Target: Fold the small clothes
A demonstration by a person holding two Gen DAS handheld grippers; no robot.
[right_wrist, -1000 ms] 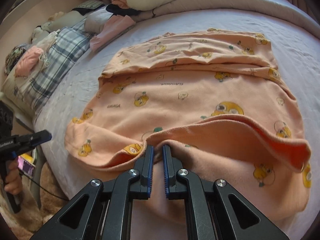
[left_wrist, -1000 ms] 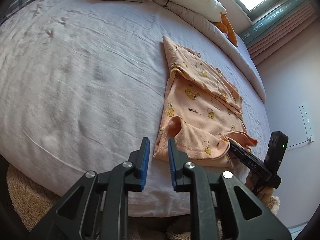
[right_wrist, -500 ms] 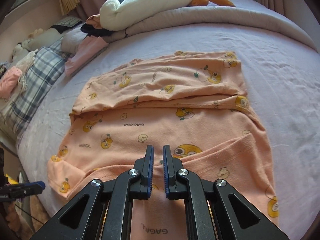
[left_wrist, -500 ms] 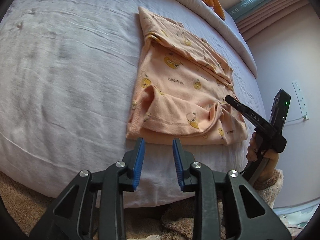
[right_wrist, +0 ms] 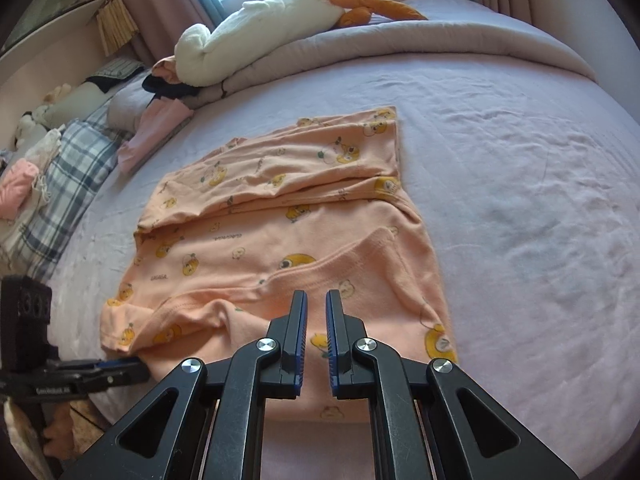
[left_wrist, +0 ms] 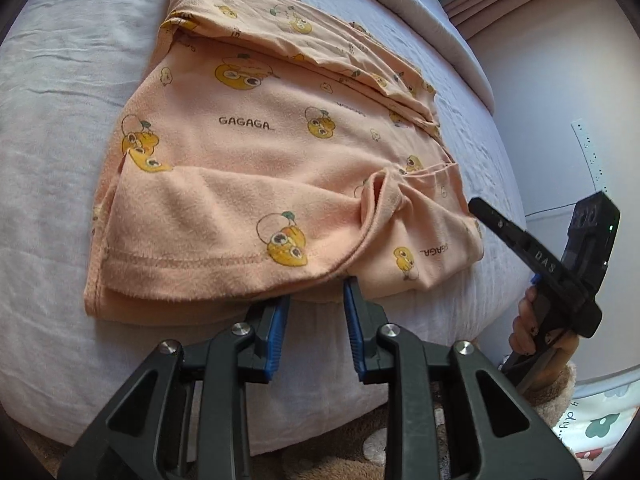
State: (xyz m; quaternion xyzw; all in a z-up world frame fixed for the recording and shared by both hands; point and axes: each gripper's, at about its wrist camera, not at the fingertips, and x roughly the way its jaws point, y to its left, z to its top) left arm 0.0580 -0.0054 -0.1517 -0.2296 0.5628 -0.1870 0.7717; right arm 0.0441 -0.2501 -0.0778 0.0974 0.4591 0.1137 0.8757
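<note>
The peach shirt (left_wrist: 256,168) lay by the bed's (left_wrist: 52,128) near edge; left gripper (left_wrist: 316,312) and right gripper (right_wrist: 316,328) were both spread, holding nothing.

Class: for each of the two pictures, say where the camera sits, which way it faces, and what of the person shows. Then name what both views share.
Left wrist: rides the left tongs, open at the near hem of the peach garment, facing across the bed; the right tongs and the hand holding them show at right.
Right wrist: rides the right tongs, slightly open above the garment, facing the pillows and plush goose; the left tongs show at lower left.
Shared: garment, bed, each other's tongs.
</note>
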